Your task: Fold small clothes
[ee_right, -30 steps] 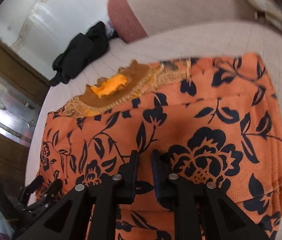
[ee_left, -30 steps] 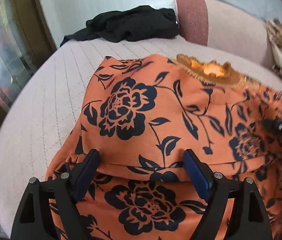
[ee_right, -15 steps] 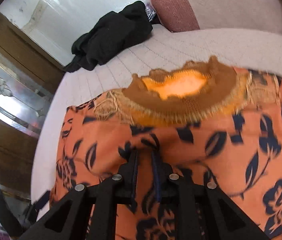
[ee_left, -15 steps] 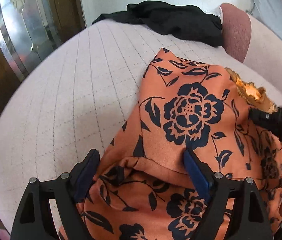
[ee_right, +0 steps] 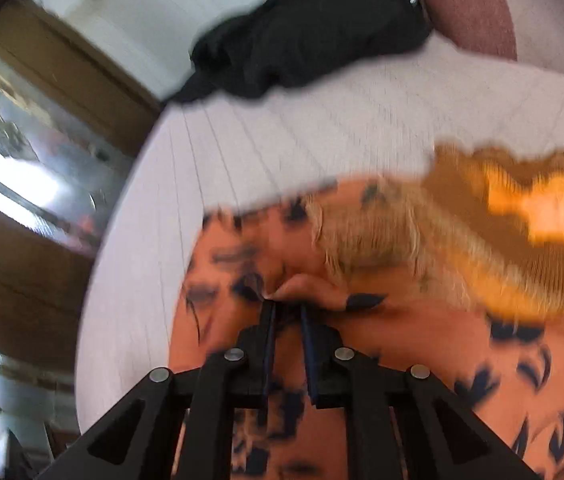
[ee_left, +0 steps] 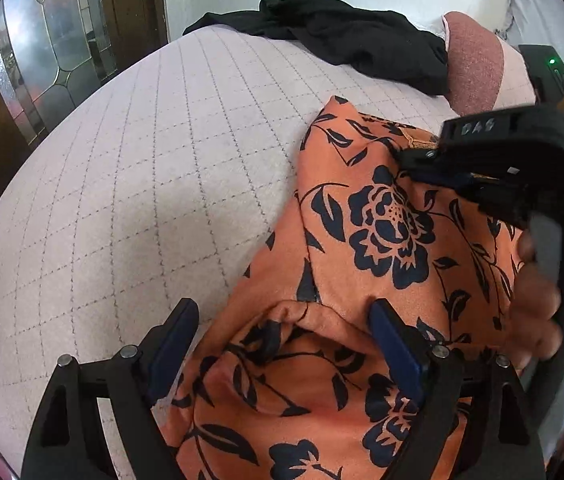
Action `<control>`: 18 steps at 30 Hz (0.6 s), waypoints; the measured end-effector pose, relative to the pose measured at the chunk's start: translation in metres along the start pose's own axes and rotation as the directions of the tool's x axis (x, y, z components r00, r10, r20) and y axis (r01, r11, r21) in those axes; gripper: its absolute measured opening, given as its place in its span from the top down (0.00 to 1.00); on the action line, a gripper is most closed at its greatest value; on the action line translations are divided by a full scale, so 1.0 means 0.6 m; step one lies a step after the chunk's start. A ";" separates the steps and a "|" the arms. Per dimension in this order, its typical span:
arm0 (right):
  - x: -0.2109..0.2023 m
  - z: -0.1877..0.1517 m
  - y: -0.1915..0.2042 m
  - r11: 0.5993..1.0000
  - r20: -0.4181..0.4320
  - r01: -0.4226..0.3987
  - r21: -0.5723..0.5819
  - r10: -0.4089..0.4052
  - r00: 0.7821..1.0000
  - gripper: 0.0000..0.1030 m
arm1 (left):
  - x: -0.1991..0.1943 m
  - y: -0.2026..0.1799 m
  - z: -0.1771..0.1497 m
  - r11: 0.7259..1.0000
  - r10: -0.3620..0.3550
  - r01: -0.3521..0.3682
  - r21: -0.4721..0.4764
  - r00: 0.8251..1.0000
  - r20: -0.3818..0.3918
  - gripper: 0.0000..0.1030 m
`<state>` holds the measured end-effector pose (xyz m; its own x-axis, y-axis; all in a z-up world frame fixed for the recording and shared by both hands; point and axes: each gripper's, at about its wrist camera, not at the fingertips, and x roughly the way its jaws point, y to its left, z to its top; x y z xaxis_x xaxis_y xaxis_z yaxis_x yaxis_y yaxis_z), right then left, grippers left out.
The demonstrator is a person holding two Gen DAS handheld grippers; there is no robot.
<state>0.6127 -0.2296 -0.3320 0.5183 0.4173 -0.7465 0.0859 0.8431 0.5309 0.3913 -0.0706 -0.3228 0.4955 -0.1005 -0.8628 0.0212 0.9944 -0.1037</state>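
On the quilted pale-pink cushion point(ee_left: 130, 184) lies the orange floral garment point(ee_left: 393, 240), bunched toward the right side of the left-wrist view; its brown fringed neckline point(ee_right: 521, 216) faces away from the right gripper. Left gripper point(ee_left: 282, 344): jaws spread wide, straddling a raised pucker of cloth. Its right pad rests against the fabric while the left pad stands clear over bare cushion, so nothing is clamped; the wide stance appears chosen to pin or steady the lower part of the garment rather than lift it. Its jaws have just been opening slightly, with the cloth hump between them. Right gripper point(ee_right: 287, 314): jaws nearly together, pinching a thin ridge of the orange fabric just below the fringe. Its jaws have just been closing a little on that cloth. Motion blur in the right-wrist view suggests a fast sweep, consistent with dragging the pinched edge across to lay a fold. In the left-wrist view the right gripper's black housing point(ee_left: 513, 160) and the person's hand point(ee_left: 537, 300) crowd the right edge, close above the garment. Judged stage: a fold in progress, the layer not yet laid flat. A crumpled black garment point(ee_left: 345, 40) lies well apart at the far edge, beside a maroon bolster point(ee_left: 473, 72); it probably awaits its turn.
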 end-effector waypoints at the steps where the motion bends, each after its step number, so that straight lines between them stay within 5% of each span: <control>1: -0.004 0.008 -0.007 1.000 -0.004 0.007 0.030 -0.007 1.000 0.85 | -0.002 -0.002 -0.002 1.000 0.009 -0.009 0.009 1.000 0.008 0.14; 10: -0.171 -0.061 -0.078 0.997 0.099 0.066 0.031 -0.069 0.993 0.85 | -0.020 -0.039 0.000 0.996 0.067 -0.072 0.061 0.995 0.079 0.14; 18: -0.308 -0.179 -0.189 0.966 0.095 0.249 0.068 -0.255 0.962 0.85 | -0.030 -0.064 0.000 0.994 0.071 -0.080 0.073 0.990 0.124 0.14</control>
<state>0.4156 -0.3661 -0.2972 0.5575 0.1542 -0.8157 0.2704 0.8953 0.3541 0.3815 -0.1073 -0.3032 0.5994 -0.0249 -0.8000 0.0450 0.9990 0.0027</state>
